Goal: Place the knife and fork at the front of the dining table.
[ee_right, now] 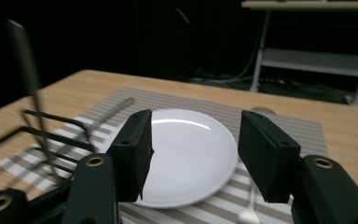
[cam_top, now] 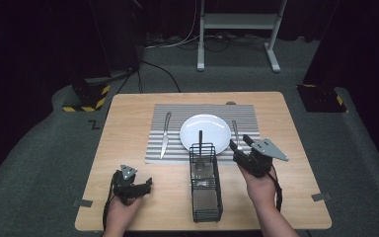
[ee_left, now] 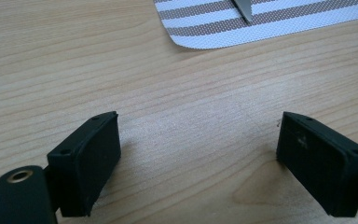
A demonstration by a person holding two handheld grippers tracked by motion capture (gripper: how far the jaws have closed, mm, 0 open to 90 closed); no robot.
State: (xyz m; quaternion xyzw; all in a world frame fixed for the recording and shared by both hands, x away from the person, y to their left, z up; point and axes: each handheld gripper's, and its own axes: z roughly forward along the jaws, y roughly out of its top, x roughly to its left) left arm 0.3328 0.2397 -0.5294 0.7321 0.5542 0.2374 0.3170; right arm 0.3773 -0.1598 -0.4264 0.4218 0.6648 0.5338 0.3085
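One utensil (cam_top: 200, 143) stands upright in the wire caddy (cam_top: 205, 190), its handle rising just left of the right gripper (cam_top: 241, 143), whose fingers (ee_right: 133, 149) are parted and empty — nearer by far than the left gripper (cam_top: 147, 184), resting on the table (cam_top: 128, 128) with fingers spread, also empty.

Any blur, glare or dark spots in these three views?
High view: the table is evenly lit, the room behind nearly black, everything sharp. Left gripper view: soft shadows under the jaws on the wood, the placemat crisp. Right gripper view: the wire basket and the utensil handle standing in it are blurred, and a glare arc lies on the plate.
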